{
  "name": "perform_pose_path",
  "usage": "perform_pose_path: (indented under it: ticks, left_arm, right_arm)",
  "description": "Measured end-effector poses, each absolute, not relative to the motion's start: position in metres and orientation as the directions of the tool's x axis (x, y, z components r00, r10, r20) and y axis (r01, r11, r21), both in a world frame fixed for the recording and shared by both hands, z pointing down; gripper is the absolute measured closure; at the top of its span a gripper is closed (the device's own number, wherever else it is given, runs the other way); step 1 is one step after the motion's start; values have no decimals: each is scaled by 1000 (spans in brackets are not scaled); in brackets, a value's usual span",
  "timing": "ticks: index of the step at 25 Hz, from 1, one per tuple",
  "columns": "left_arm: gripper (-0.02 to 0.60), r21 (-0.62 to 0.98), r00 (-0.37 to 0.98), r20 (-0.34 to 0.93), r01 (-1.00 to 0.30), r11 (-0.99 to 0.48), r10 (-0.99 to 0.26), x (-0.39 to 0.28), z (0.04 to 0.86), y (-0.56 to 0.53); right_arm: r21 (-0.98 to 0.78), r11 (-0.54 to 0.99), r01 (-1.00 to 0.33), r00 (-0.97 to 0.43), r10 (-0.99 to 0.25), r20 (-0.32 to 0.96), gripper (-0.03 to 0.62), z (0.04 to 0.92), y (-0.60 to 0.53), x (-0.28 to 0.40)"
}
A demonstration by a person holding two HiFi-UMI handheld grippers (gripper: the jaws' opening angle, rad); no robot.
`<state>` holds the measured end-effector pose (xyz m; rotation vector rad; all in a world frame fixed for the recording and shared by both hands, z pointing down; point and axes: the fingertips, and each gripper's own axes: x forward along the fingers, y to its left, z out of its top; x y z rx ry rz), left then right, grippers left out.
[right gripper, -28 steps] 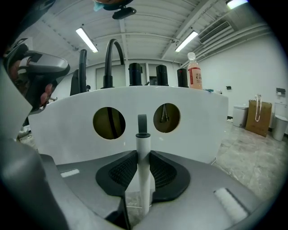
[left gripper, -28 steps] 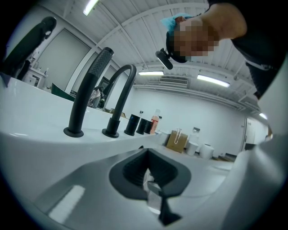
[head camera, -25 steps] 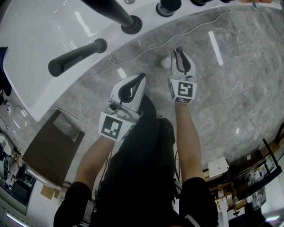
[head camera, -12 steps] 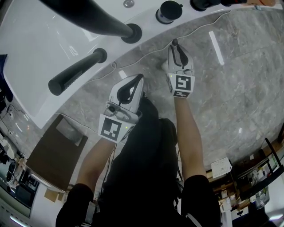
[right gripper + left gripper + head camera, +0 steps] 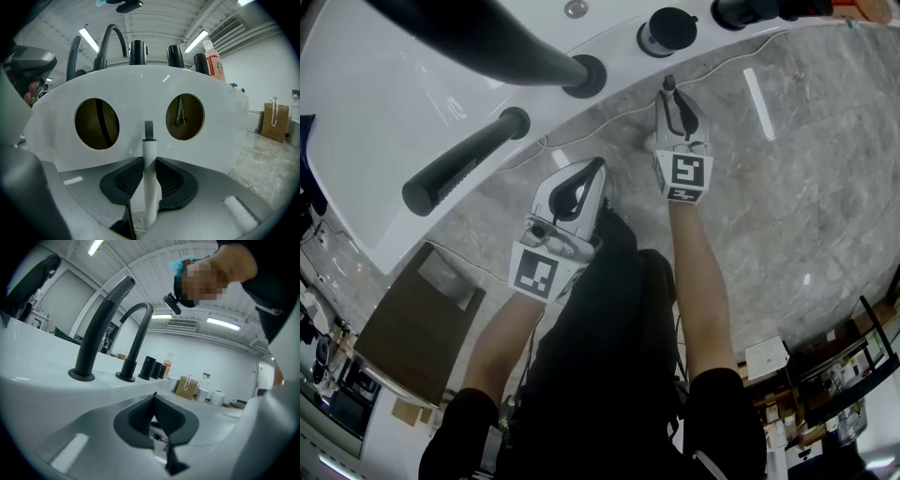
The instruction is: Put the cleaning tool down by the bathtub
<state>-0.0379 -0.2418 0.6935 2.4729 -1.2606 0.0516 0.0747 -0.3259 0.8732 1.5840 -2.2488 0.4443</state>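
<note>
My right gripper is shut on the thin white handle of the cleaning tool, which stands upright between the pads and ends in a dark grey tip. It hangs low over the grey marble floor, right in front of the white bathtub. The tub's side panel, with two round holes, fills the right gripper view. A small white bit of the tool shows left of the gripper. My left gripper is shut with nothing in it, held further back from the tub; its pads meet in the left gripper view.
Black fittings stand on the tub rim: a curved spout, a hand shower and round knobs. A thin cable runs along the floor by the tub. A brown box stands at left. A bottle stands on the rim.
My right gripper has moved a little forward toward the tub with the tool in it. The left gripper has hardly moved.
</note>
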Motion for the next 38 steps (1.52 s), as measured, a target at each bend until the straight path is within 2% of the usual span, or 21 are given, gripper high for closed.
perform_pose_path:
  ticks: [38]
  left_arm:
    - [575,299,575,190,-806,-511,-796,-48,684,-244]
  right_arm:
    - [-65,293,-954,-289,-838,464,485,881,-323,75]
